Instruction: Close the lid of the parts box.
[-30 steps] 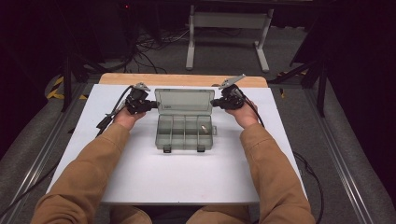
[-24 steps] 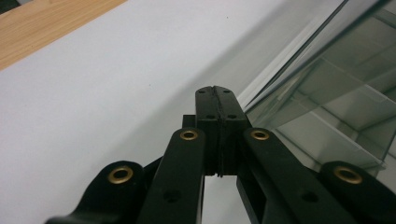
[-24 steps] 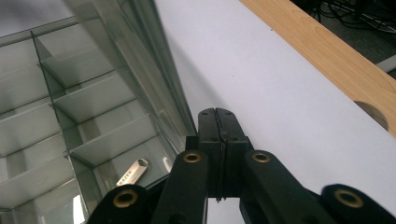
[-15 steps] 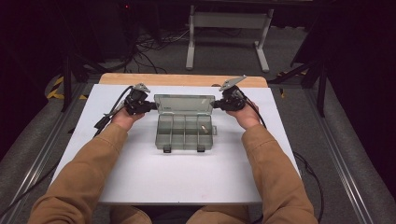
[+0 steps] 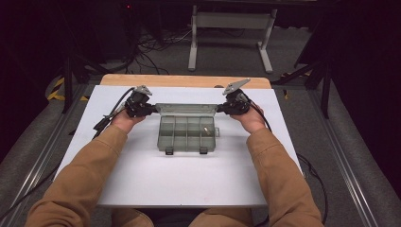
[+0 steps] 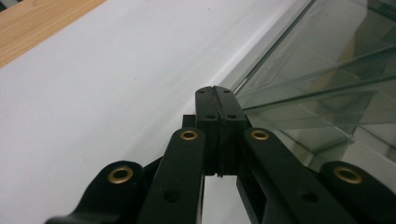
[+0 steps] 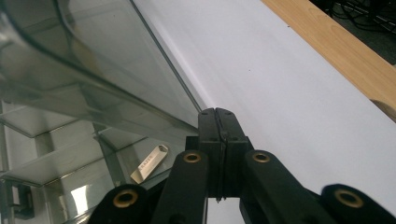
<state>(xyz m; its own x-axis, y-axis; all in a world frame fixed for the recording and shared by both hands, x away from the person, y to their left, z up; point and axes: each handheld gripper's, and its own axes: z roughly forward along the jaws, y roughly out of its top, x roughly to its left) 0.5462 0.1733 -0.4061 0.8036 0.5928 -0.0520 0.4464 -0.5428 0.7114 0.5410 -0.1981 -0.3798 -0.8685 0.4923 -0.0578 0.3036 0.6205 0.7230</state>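
A clear plastic compartment box [image 5: 176, 140] sits mid-table with its lid [image 5: 186, 109] raised at the far side. A small silver USB stick [image 5: 206, 128] lies in a right-hand compartment, seen closer as the USB stick [image 7: 149, 163]. My left gripper [image 5: 152, 109] is shut, its tips at the lid's left end; the left gripper [image 6: 215, 89] has nothing between its jaws and sits just beside the lid [image 6: 317, 70]. My right gripper [image 5: 220, 109] is shut at the lid's right end; the right gripper [image 7: 217, 112] rests against the edge of the lid [image 7: 93, 56].
The box stands on a white board [image 5: 189, 184] with a wooden strip [image 5: 184, 80] along its far edge. Beyond the table are a metal stand [image 5: 231, 28] and cables on the floor. Metal rails run along both sides.
The lid looks shorter from above than before, so it has tipped up from leaning back. Both grippers shifted slightly toward the person with it.
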